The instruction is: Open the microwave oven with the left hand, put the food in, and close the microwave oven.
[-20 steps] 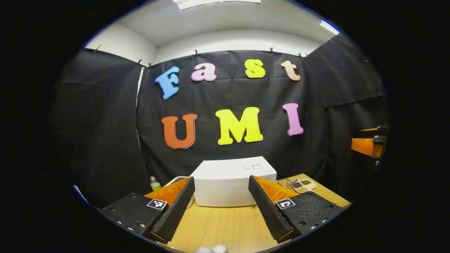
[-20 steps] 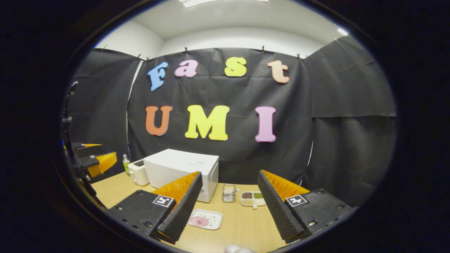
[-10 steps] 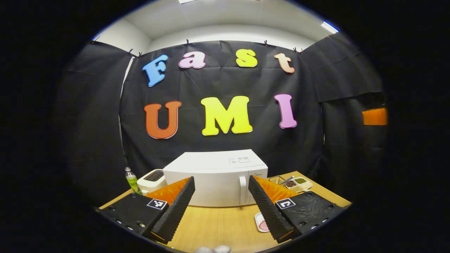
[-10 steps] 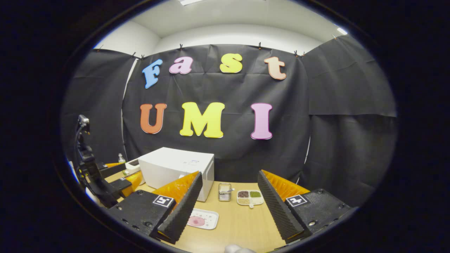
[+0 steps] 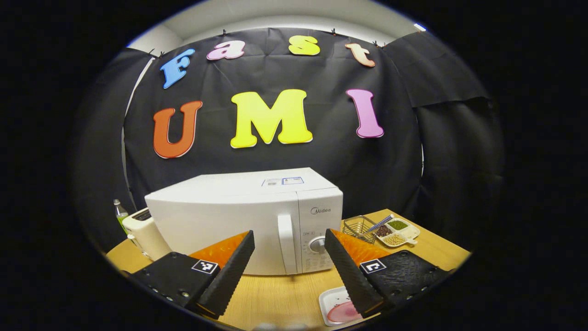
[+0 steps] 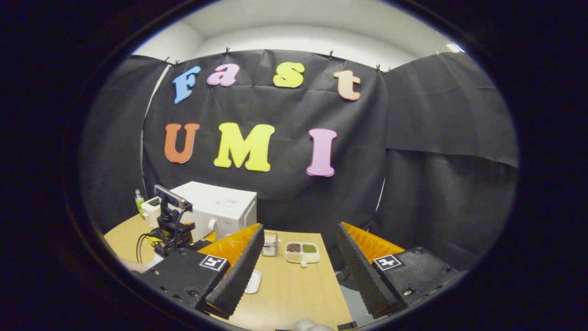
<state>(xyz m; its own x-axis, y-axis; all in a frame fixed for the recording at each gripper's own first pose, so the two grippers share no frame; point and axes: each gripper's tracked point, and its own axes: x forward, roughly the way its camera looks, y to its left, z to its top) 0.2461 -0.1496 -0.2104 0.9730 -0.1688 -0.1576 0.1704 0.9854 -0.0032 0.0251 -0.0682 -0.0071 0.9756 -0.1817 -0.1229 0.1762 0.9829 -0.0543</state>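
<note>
A white microwave point(image 5: 229, 220) stands on the wooden table point(image 5: 280, 299), door shut, with its vertical handle point(image 5: 285, 243) straight ahead of my left gripper point(image 5: 289, 276). That gripper is open and holds nothing, a short way in front of the door. A white plate with pink food point(image 5: 337, 310) lies on the table by its right finger. In the right gripper view the microwave point(image 6: 216, 209) sits at the left, with the left gripper's camera housing point(image 6: 171, 220) before it. My right gripper point(image 6: 298, 276) is open and empty, and the plate point(image 6: 253, 281) peeks out past its left finger.
A white toaster point(image 5: 144, 232) and a small bottle point(image 5: 120, 211) stand left of the microwave. A wire basket point(image 5: 360, 225) and a divided dish of beans point(image 5: 395, 230) sit to its right. The table's right edge point(image 6: 342, 294) runs near my right gripper.
My left gripper has come down and closer to the microwave, whose front and handle now face it. The right gripper view has swung right, and the left gripper now stands before the microwave.
</note>
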